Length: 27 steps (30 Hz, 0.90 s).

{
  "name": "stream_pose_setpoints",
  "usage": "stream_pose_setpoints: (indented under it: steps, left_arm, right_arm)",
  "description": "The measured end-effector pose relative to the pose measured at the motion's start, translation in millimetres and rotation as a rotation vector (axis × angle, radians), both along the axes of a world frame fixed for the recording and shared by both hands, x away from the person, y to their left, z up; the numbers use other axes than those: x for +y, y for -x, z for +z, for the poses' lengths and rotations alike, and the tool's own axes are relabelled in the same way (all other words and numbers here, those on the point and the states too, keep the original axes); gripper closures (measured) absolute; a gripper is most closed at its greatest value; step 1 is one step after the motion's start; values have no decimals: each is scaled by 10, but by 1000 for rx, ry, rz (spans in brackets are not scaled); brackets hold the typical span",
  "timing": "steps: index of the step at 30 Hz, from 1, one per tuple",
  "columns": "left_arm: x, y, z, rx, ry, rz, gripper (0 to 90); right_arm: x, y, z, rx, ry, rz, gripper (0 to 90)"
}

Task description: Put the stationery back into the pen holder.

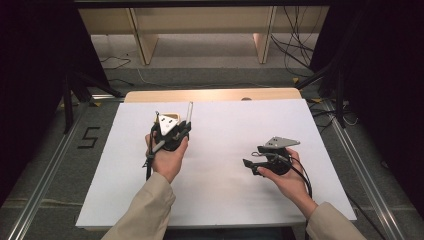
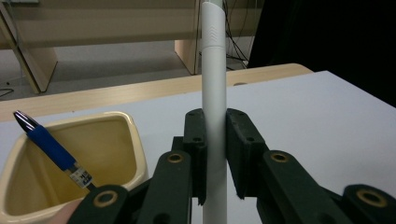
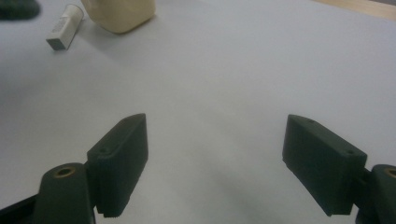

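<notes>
Two tongs: left tongs (image 2: 215, 154) pinch the white pen (image 2: 214, 84) upright, just right of the cup (image 2: 130, 140); right tongs (image 3: 217, 168) spread, idle. I'd centre the pen over the cup, avoid the blue pen (image 2: 49, 144), then lower.

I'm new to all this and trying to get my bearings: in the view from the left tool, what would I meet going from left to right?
Blue pen leaning in the cream cup → the left tool, shut on an upright white pen → bare white table cover.
</notes>
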State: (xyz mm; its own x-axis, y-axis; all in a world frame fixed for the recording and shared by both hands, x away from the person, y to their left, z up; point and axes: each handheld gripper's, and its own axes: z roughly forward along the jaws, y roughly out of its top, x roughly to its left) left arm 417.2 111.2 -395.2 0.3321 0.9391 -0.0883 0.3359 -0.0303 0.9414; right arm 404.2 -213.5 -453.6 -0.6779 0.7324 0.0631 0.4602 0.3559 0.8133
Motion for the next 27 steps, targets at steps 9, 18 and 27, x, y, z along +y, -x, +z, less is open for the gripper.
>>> stream_pose_setpoints:
  steps: [9,18,27]
  left_arm:
    - [76,-53,152,-57,20,39,785]
    - [193,-131,204,-76,16,77,785]
    - [309,-217,227,-103,9,97,785]
  right_arm:
    - [2,0,-8,-1,-2,0,232]
    - [-3,5,-8,5,-5,-3,231]
    - [0,7,-14,6,-8,-5,232]
